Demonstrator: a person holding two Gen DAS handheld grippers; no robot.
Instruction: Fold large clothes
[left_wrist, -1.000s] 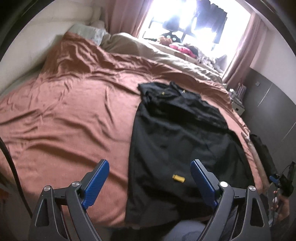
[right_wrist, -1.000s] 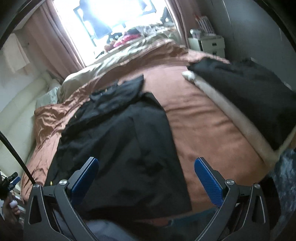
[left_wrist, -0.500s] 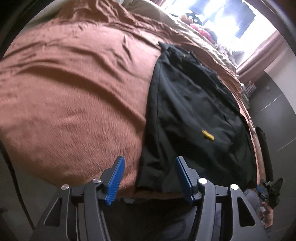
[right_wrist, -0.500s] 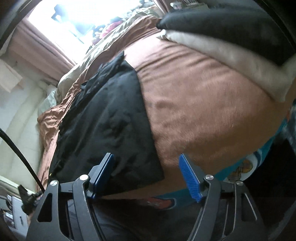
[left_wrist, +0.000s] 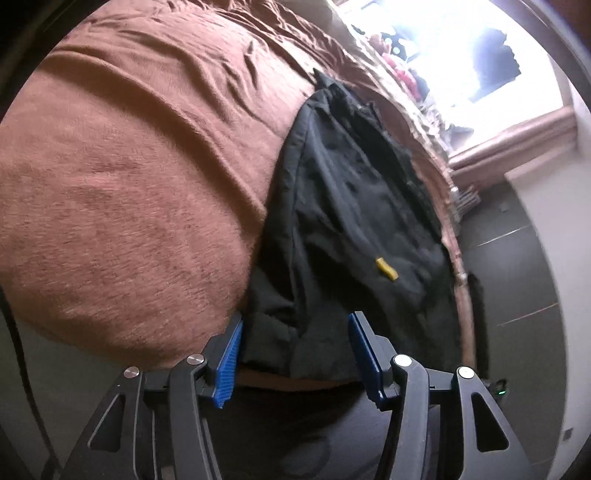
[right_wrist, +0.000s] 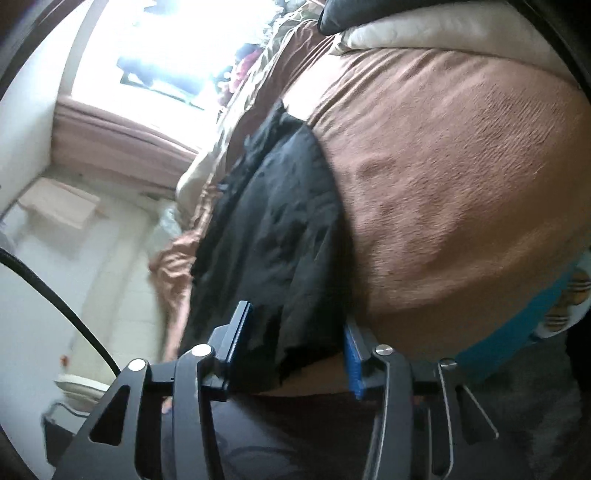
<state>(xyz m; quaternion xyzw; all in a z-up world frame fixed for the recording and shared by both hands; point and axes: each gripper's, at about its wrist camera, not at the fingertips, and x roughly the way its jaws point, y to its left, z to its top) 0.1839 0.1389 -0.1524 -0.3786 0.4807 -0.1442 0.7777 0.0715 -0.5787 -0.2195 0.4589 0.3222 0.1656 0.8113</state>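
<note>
We have the black jacket (left_wrist: 354, 229) lying flat on the bed (left_wrist: 129, 177). Our left gripper (left_wrist: 295, 350) and right gripper (right_wrist: 295, 343) straddle its near corners, fingers half open and just closing, not yet pinching, ready to lift the hem for a fold.

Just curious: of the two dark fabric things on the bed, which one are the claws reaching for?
The flat black garment with the small yellow tag, not the dark bundle atop the cream bedding.

A black jacket (left_wrist: 351, 206) with a small yellow tag lies flat, its hem at the bed's near edge.
</note>
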